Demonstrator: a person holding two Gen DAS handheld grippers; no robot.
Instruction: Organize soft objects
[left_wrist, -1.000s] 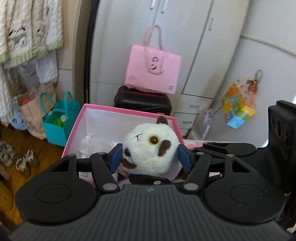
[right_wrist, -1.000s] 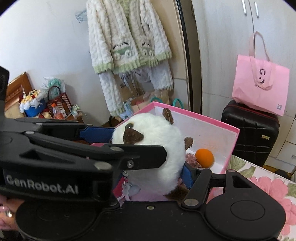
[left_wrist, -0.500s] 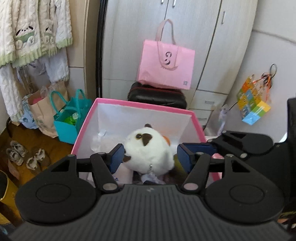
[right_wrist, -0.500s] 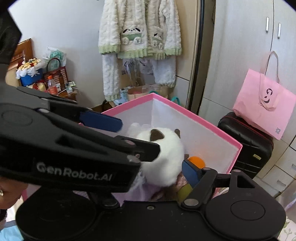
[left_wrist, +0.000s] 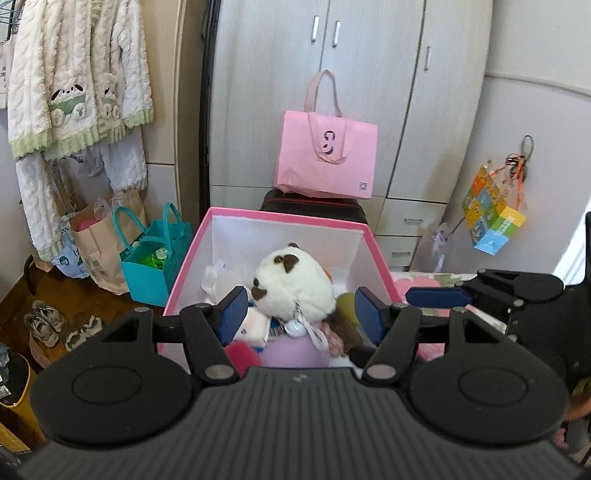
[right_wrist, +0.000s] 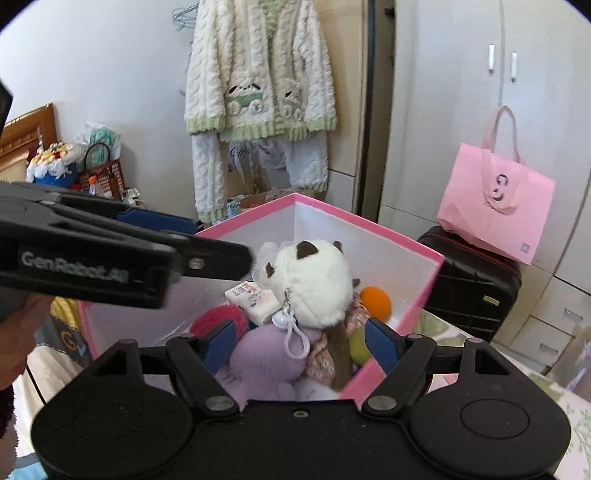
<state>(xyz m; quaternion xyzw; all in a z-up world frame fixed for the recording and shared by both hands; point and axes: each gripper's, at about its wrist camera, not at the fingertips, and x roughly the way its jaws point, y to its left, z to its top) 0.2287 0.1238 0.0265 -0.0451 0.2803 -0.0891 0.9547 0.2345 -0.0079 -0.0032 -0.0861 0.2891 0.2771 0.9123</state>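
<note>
Two grippers: both hover at the near edge of a pink box, pointing down into it.
Left gripper (left_wrist: 299, 310): jaws stand partly apart with nothing between the blue pads; the plush lies beyond them, untouched.
Right gripper (right_wrist: 301, 345): jaws have just been opening and now stand wide; no pad presses on anything, though soft toys show in the gap below.
White plush (right_wrist: 312, 284): round, white with brown patches, lying on top of the pile inside the box at about the centre, released; a small white charm and loop hang from it at 6 o'clock.
Pink box (left_wrist: 380, 254): open-topped, white inside, pink rim.
Purple plush (right_wrist: 258, 358): under the white plush, at its 7 o'clock, near the front wall.
Red fluffy toy (right_wrist: 218, 319): at 9 o'clock of the purple plush, beside the right gripper's left finger.
Orange ball (right_wrist: 375, 302): at 3 o'clock of the white plush, against the box wall.
Tissue packet (right_wrist: 253, 297): at 9 o'clock of the white plush, touching it.
Pink bag (left_wrist: 327, 158): on a black suitcase (right_wrist: 472, 284) beyond the box, at 12 o'clock in the left wrist view.
Teal bag (left_wrist: 151, 266): on the floor at 9 o'clock of the box.
</note>
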